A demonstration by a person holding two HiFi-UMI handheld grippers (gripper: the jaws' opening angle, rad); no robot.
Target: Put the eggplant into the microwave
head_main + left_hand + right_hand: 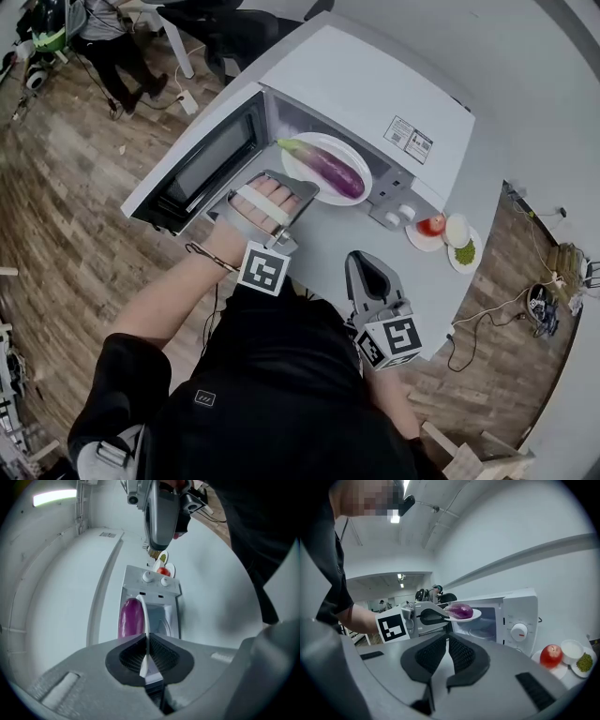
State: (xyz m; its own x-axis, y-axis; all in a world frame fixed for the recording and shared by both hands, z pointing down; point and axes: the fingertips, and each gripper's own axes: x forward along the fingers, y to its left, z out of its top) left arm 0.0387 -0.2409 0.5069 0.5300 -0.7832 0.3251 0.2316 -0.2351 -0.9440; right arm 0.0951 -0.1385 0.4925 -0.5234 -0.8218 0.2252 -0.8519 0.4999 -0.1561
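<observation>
1. Eggplant, purple and glossy, lies lengthwise on a white plate at the open mouth of the microwave. This white box is the largest thing on the pale worktop. Its door is swung fully out to the left.
2. The plate is held in the air at the opening, above the glass turntable. How far in it reaches is unclear.
3. To the right of the microwave, on the worktop, lies a saucer with a red fruit. A small white bowl and a dish of something green sit just beside it.
4. The left claw points at the cavity, almost level. Its pads are clamped on the plate's near rim, which shows edge-on between them.
5. The left hand lies strapped over that claw's handle.
6. The right claw hovers over the worktop nearer the person and aims at the microwave's front. Its pads are pressed together with nothing between them.
</observation>
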